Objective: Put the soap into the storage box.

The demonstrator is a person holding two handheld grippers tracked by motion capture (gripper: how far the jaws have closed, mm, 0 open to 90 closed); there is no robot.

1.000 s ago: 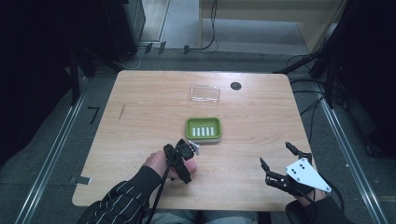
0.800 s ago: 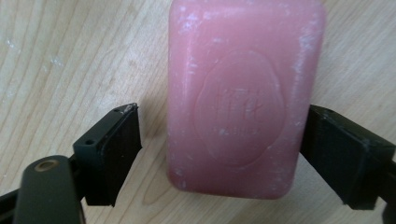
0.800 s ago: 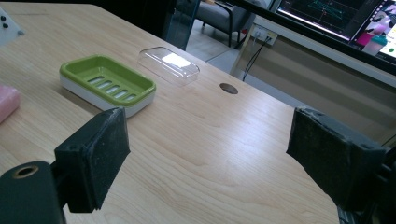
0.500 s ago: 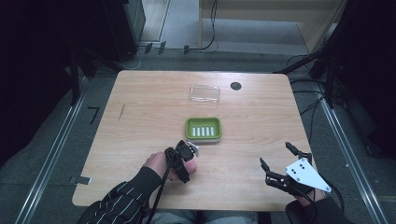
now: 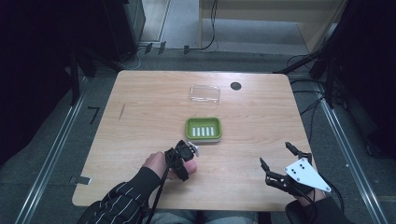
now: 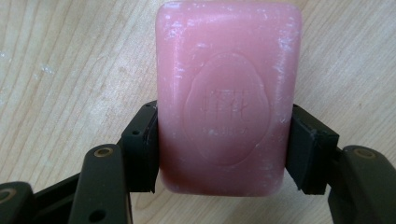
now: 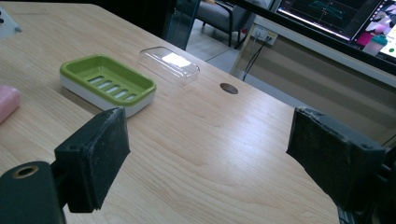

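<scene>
A wooden counter (image 5: 154, 107) is seen from above, with a green soap dish (image 5: 203, 129) set near its middle and a clear plastic lid (image 5: 205, 93) laid apart from it toward the far edge, beside a dark round hole (image 5: 236, 86). At the near left, the left gripper (image 5: 187, 156) is held over the counter just short of the dish, its fingers (image 6: 140, 149) having just been closed and now pressed against both long sides of a pink soap bar (image 6: 226, 98) lying flat on the wood. At the near right, the right gripper (image 5: 279, 163) is held well apart from the dish, its fingers (image 7: 93, 158) spread wide with nothing between them.
</scene>
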